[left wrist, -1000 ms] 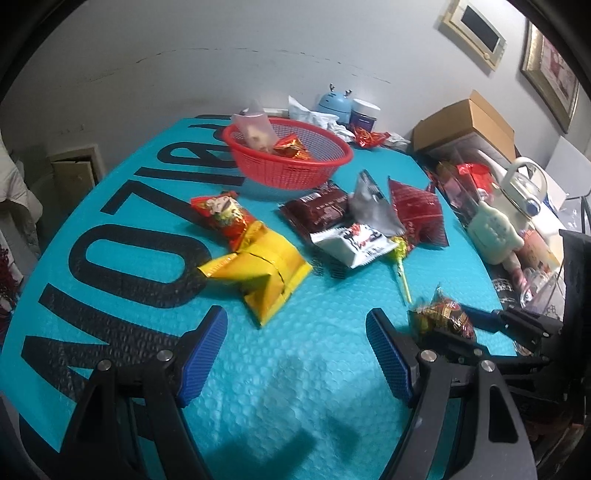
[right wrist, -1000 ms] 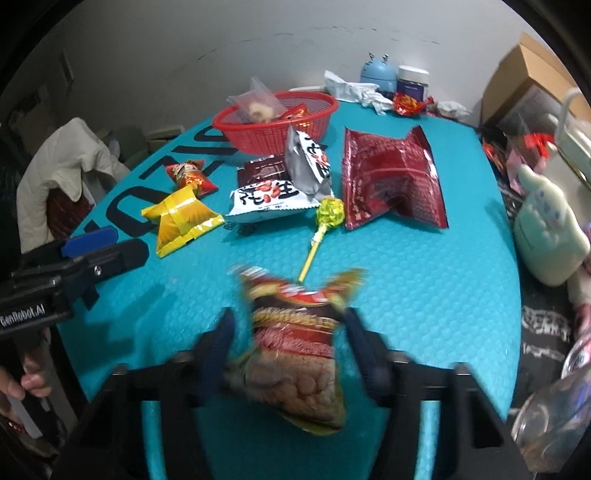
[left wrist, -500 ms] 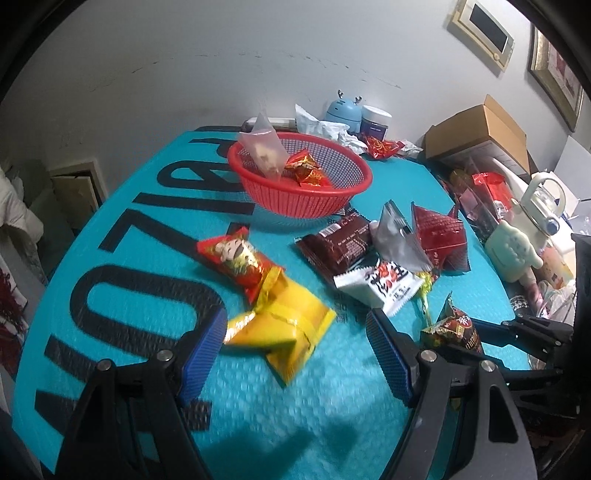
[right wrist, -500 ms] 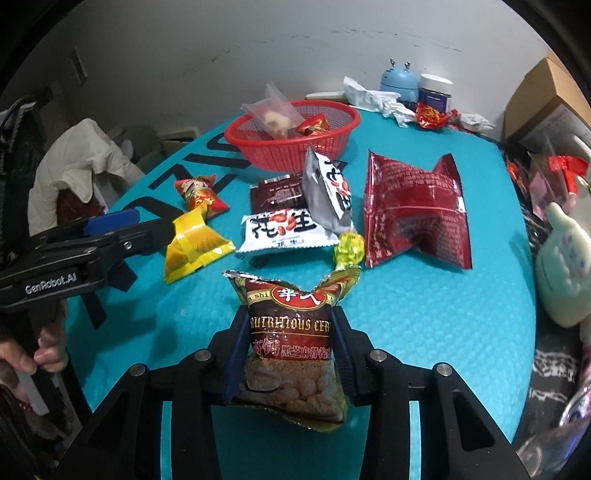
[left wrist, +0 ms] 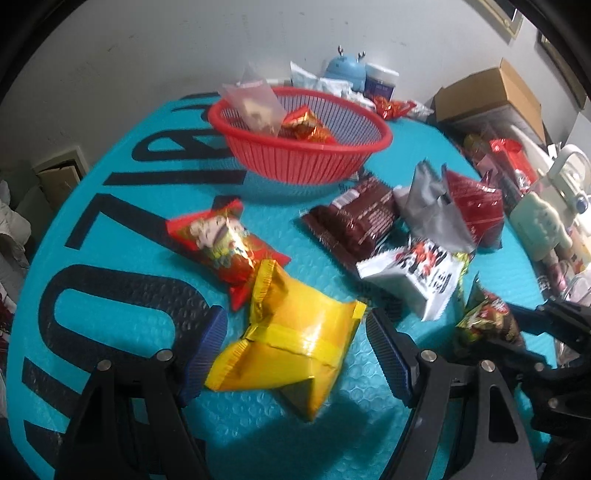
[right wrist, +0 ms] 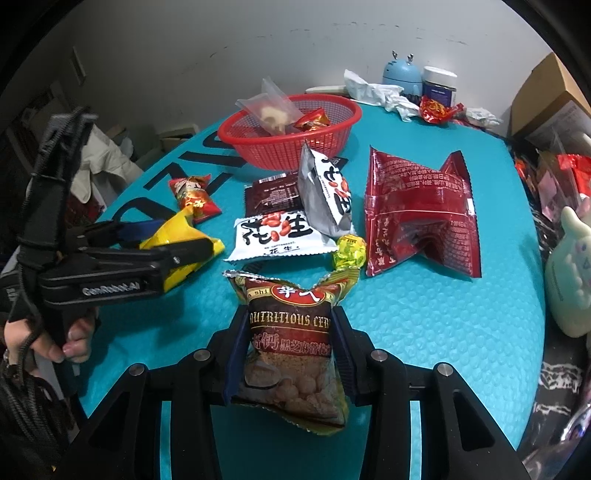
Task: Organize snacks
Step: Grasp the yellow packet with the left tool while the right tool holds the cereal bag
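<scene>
left tongs (left wrist: 295,354) now straddle yellow packet (left wrist: 291,343), wide; right tongs (right wrist: 290,354) clamp cereal bag (right wrist: 291,350)

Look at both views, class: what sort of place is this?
Probably a lived-in room at home, not a lab: framed pictures on the wall, a cardboard box among clutter, and a table strewn with snacks by a red basket.

Dim indoor light with soft shadows on the teal mat (left wrist: 147,206), glare on foil packets, slight blur, heavy fisheye vignetting.
</scene>
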A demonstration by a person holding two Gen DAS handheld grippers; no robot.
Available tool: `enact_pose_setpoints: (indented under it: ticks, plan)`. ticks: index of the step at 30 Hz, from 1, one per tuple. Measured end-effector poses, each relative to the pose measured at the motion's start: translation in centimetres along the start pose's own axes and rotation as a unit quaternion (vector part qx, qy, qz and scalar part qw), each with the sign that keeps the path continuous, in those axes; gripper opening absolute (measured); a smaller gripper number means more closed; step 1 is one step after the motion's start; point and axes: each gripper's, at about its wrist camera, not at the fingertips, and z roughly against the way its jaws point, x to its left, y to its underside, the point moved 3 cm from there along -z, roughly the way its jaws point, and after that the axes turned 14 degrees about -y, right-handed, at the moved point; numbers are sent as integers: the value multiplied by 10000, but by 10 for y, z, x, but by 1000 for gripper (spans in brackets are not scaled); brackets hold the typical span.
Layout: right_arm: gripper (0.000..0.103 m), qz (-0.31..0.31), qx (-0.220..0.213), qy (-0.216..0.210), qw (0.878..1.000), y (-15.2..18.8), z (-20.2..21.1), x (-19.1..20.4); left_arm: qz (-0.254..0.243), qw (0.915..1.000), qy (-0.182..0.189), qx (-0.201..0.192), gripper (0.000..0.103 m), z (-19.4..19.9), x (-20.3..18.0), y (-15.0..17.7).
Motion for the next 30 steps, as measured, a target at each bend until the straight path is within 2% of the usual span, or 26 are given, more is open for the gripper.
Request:
enact_pose_setpoints:
  ticks: [2, 4, 6, 9, 30]
  plan:
    - [42, 10, 0, 12, 10000, 0, 0, 0, 9, 10000, 29, 65, 77, -3, 0, 3]
    - [42, 6, -9, 14, 10000, 0, 0, 0, -18, 10000, -2, -46, 77, -2, -1, 6]
    - [42, 5, -17, 25, 10000, 0, 0, 1, -69, 9999, -63, -99, 58, 0, -2, 8]
    - [42, 26, -24, 64, 10000, 2, 2, 1, -132, 9998, 53, -132, 47, 5, -4, 10]
    - [42, 22, 90, 156, 9998, 32, 28, 9, -390, 9950, 922, 39, 46, 54, -36, 58]
